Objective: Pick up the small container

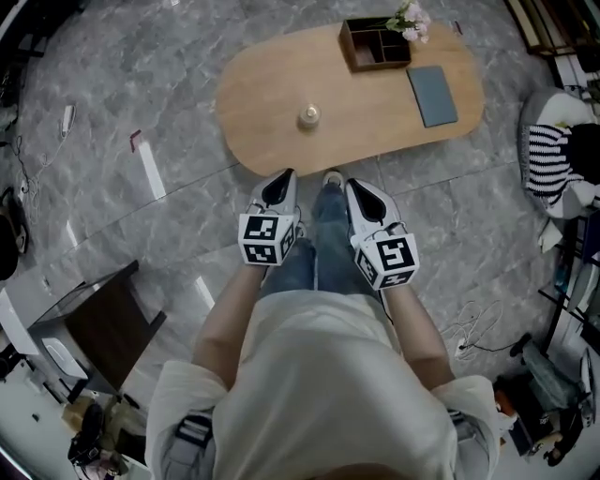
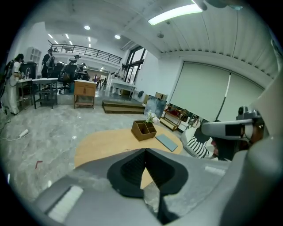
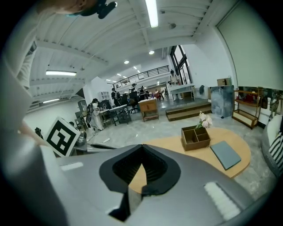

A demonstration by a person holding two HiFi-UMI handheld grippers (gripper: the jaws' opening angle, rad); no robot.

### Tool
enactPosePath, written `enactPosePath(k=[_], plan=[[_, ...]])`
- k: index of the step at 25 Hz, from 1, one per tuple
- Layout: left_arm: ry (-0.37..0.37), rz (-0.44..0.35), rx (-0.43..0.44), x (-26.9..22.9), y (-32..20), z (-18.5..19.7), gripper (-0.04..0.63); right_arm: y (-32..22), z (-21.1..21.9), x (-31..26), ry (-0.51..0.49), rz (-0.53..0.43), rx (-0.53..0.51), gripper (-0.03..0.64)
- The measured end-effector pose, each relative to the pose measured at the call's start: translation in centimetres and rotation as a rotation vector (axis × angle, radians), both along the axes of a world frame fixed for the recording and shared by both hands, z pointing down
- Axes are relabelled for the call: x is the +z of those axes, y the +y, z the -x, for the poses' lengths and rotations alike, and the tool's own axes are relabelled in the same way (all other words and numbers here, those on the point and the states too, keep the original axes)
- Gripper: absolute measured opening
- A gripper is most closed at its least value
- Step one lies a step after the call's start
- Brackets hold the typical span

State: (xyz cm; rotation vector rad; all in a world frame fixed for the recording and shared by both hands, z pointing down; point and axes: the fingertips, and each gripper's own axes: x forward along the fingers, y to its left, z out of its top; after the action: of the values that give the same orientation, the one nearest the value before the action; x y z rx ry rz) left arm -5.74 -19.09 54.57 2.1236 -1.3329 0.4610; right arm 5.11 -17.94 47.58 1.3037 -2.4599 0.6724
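The person is standing on the grey marble-patterned floor [image 1: 141,84] and is holding both grippers close in front of the torso, above the legs in blue jeans [image 1: 314,253].

1. The left gripper [image 2: 146,150] is staying out of contact with any object. Its two black-padded jaws are pressing together at the tips, clenched on nothing.
2. The right gripper [image 3: 142,148] is presenting the same condition. Its jaws are meeting at the tips, and nothing is sitting between them.
3. Both grippers are pointing forward toward the oval light-wood table [image 1: 272,103].

The small cream round container [image 1: 309,115] is standing upright on the table top, in the left-hand half, nearer the edge that is facing the person. It is lying well apart from both grippers, and neither gripper is touching it.

A brown wooden organiser box with open compartments [image 1: 375,45] is sitting at the far edge of the table. A bunch of pale pink flowers [image 1: 410,19] is showing at its far right corner. A flat grey-blue rectangular pad [image 1: 432,95] is lying just beside the box, toward the right end of the table.
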Motion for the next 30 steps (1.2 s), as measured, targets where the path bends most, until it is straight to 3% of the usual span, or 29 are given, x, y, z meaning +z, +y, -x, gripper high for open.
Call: enactPosePath(k=[9, 13, 17, 30], plan=[[-0.029, 0.050, -0.008, 7.2, -4.8, -1.6, 0.008, -4.3, -1.3, 4.7, -0.002, 0.071, -0.027, 0.000], [-0.041, 0.081, 0.018, 11.3, -6.3, -2.5, 0.132, -5.7, -1.3, 7.2, -0.001, 0.108, -0.042, 0.000], [-0.099, 0.090, 0.047, 15.4, -8.0, -2.7, 0.230, -6.8, -1.1, 9.4, -0.001, 0.132, -0.052, 0.000], [-0.200, 0.087, 0.119, 24.7, -13.5, -3.9, 0.347, -9.1, -2.1, 15.8, -0.010, 0.235, -0.039, 0.000]])
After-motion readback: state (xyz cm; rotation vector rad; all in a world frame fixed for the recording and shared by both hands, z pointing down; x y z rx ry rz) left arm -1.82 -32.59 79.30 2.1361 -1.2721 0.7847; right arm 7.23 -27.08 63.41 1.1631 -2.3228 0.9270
